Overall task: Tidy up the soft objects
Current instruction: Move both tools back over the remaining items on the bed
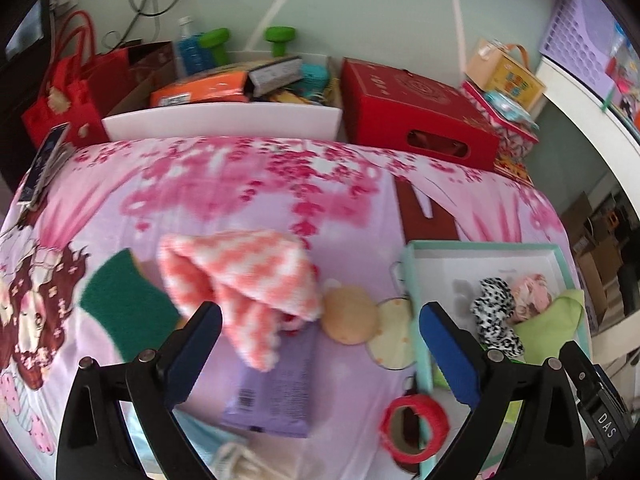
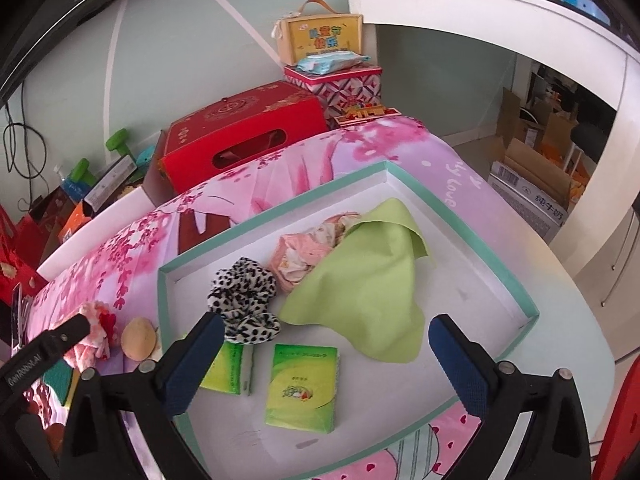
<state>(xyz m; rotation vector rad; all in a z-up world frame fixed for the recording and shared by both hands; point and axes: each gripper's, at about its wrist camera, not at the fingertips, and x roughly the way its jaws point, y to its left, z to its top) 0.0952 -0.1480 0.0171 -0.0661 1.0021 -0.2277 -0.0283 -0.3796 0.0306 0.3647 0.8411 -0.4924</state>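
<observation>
My left gripper (image 1: pixel 324 344) hangs open over the bedspread with nothing gripped. A coral-and-white knitted cloth (image 1: pixel 240 276) lies just ahead of its left finger, beside a beige round puff (image 1: pixel 350 314) and a green scouring pad (image 1: pixel 124 300). My right gripper (image 2: pixel 326 340) stands open above the teal-rimmed white tray (image 2: pixel 280 216), also with nothing gripped. In the tray lie a leopard-print scrunchie (image 2: pixel 244 300), a crumpled pink cloth (image 2: pixel 304 256), a lime-green cloth (image 2: pixel 372 280) and two green tissue packs (image 2: pixel 302 386).
A purple packet (image 1: pixel 272 396) and a red ribbon roll (image 1: pixel 416 428) lie near the left gripper. A red box (image 1: pixel 416 116) and stacked gift boxes (image 2: pixel 332 80) stand behind the bed. Cardboard boxes (image 2: pixel 532 188) sit on the floor to the right.
</observation>
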